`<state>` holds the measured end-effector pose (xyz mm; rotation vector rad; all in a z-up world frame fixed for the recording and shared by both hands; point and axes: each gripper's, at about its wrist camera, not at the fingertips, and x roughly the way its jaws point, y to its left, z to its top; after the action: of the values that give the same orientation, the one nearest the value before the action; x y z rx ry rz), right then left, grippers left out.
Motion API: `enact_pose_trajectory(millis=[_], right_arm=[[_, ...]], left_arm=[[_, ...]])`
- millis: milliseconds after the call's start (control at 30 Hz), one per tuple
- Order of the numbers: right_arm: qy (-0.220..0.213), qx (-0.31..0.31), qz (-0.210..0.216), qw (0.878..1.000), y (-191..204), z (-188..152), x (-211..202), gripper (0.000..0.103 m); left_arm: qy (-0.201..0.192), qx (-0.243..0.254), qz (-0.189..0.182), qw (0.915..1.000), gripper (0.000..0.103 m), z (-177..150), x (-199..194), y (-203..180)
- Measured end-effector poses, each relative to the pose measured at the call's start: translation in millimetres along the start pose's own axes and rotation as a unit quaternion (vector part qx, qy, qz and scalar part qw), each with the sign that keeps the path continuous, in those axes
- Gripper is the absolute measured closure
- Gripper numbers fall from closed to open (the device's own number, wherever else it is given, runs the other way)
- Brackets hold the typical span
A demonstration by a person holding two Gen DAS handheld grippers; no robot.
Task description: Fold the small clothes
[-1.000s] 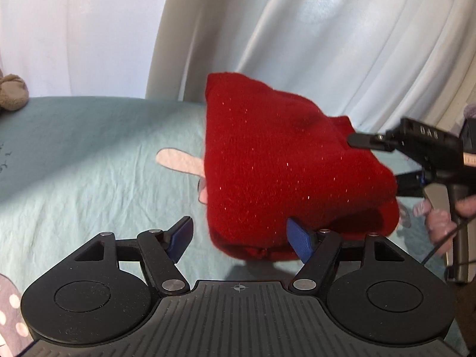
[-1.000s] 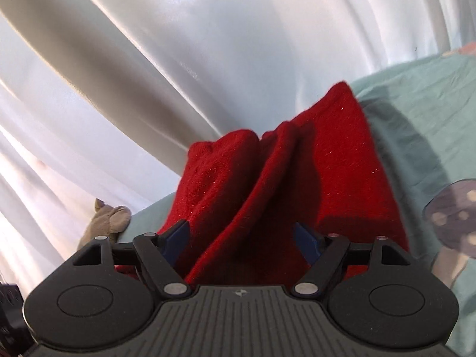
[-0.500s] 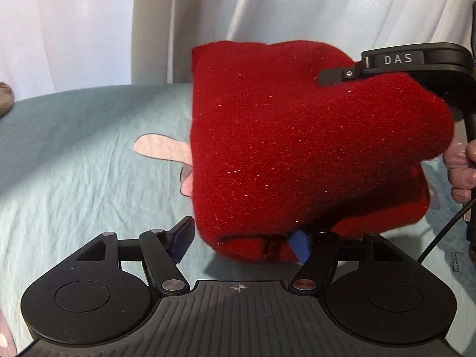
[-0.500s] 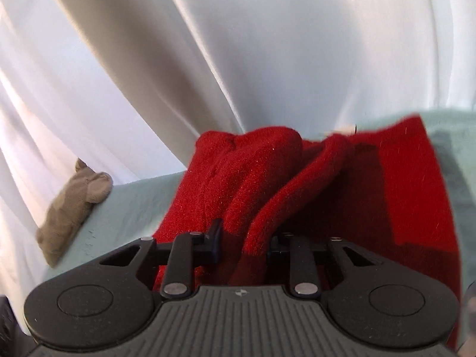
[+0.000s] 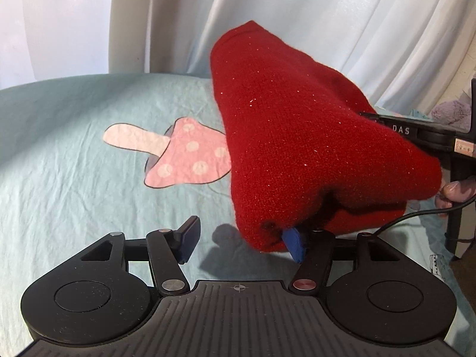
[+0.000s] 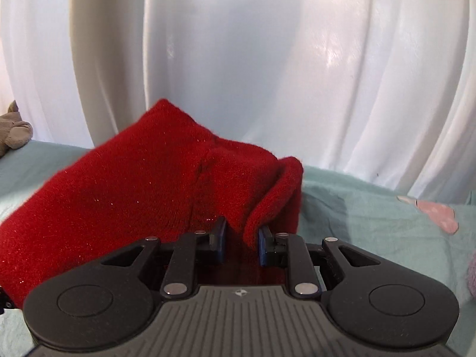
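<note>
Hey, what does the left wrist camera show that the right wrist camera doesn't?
Only the left wrist view shows the whole pink mushroom print, the left gripper with jaws closing, and the hand holding the other tool. Only the right wrist view shows the grey plush toy. Both show the red garment, teal sheet and white curtain.

A home bedroom: a bed under a teal sheet point(image 5: 74, 136) printed with a pink mushroom point(image 5: 184, 154), white curtains point(image 6: 267, 74) behind, a plush toy point(image 6: 13, 132) at its edge.
</note>
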<state>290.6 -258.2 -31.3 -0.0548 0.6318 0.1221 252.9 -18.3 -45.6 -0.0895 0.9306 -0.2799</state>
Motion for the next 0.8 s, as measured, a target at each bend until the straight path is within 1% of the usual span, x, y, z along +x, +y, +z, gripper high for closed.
enact_pose_trajectory(millis=[33,67,167,233,267,300,367,400,467,500,567,667,733,800], right_arm=[[-0.001,0.01,-0.013,1.0,-5,1,-6,0.065],[-0.002,0.023,-0.021,1.0,-9,4,-12,0.055],[-0.028,0.051,-0.031,0.998,-22,5,-46,0.054],[-0.053,0.051,-0.029,0.997,-22,-1,-75,0.056],[-0.062,0.047,-0.02,0.997,-18,-4,-86,0.063],[-0.071,0.042,-0.011,0.997,-13,-6,-96,0.067],[-0.09,0.033,0.016,0.995,3,-10,-114,0.078],[-0.094,0.032,0.034,0.994,11,-10,-118,0.082],[-0.091,0.012,0.082,0.992,34,-12,-117,0.086],[-0.091,-0.008,0.09,0.992,46,-14,-114,0.088],[-0.085,-0.042,0.086,0.992,67,-17,-102,0.091],[-0.064,-0.051,0.069,0.994,71,-24,-89,0.091],[-0.051,-0.06,0.046,0.996,66,-31,-84,0.092],[-0.03,-0.055,0.041,0.997,62,-37,-76,0.092]], left_arm=[[0.002,0.006,0.002,1.0,0.038,0,-4,0],[0.004,0.012,0.004,0.9999,0.038,1,-7,2],[-0.001,0.005,-0.007,1.0,0.038,2,-31,12],[-0.021,-0.012,-0.021,0.9995,0.037,3,-53,16],[-0.036,-0.023,-0.028,0.9987,0.037,8,-62,20],[-0.05,-0.034,-0.029,0.9978,0.036,13,-69,22],[-0.075,-0.046,-0.036,0.9955,0.035,28,-71,23],[-0.077,-0.049,-0.038,0.9951,0.035,35,-67,21],[-0.073,-0.048,-0.042,0.9953,0.035,46,-56,14],[-0.066,-0.047,-0.041,0.9959,0.036,50,-47,9],[-0.048,-0.037,-0.035,0.9975,0.037,53,-30,-2],[-0.039,-0.035,-0.032,0.9981,0.035,51,-15,-9],[-0.024,-0.04,-0.027,0.9986,0.027,48,-5,-12],[-0.009,-0.046,-0.03,0.9984,0.024,44,6,-13]])
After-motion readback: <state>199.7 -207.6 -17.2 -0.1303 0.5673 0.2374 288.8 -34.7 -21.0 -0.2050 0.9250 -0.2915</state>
